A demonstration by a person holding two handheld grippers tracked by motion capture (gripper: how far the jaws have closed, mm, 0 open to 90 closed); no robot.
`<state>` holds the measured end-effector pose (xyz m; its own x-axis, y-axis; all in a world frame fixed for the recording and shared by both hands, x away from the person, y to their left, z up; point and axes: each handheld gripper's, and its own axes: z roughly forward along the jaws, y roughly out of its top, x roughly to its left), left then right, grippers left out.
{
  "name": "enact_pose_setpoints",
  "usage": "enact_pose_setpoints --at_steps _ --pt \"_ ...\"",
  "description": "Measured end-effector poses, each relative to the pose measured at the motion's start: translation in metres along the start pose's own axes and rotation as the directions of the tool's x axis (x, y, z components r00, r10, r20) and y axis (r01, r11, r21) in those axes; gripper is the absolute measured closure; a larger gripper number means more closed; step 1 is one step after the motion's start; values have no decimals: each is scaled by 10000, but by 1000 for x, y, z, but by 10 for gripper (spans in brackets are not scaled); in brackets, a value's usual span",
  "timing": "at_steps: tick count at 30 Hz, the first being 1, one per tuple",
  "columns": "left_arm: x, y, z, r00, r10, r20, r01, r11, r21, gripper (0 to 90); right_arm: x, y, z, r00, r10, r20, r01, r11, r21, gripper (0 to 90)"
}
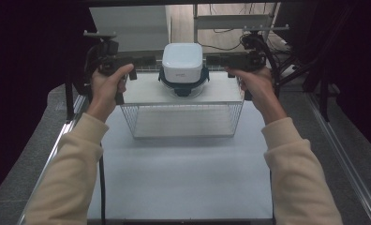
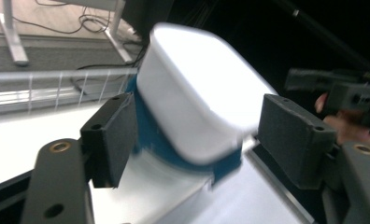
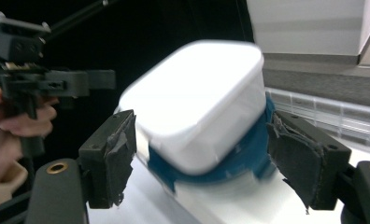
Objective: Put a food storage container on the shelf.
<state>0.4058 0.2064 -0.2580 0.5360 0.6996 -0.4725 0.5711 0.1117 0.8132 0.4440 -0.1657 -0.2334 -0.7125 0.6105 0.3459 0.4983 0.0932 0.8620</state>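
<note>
Container (image 1: 182, 61), white with a blue-clipped lid beneath, is seen in the high view standing upside down on the white board (image 1: 148, 91) laid over a wire basket (image 1: 183, 119) on the counter (image 1: 183, 173). The left tongs (image 1: 146, 61) and right tongs (image 1: 214, 59) are held just beside it, one on each side.

In the left gripper view, the container (image 2: 197, 102) is framed between jaws standing apart.

In the right gripper view, the container (image 3: 197, 107) is likewise bracketed by parted jaws, unclamped.

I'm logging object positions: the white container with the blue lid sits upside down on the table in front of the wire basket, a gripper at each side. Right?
Not quite. The white container sits upside down on top of the wire basket, on its white board, not on the table in front; the high view shows it. The left gripper and right gripper do flank it.
</note>
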Motion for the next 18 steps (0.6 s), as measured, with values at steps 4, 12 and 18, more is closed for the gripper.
enact_pose_setpoints --at_steps 4,12,18 --pt "-8 -27 -16 9977 644 -205 -640 9978 186 245 7 -23 -23 9976 -631 273 626 9978 197 239" --pt "-19 -97 -38 9881 1495 -360 -1472 9873 601 200 15 -89 -60 9863 -1382 903 1309 9880 816 242" --pt "-10 -151 -42 9822 1662 -877 -1561 9814 1118 199 10 -150 -78 9814 -1493 1206 1312 9806 1459 241"
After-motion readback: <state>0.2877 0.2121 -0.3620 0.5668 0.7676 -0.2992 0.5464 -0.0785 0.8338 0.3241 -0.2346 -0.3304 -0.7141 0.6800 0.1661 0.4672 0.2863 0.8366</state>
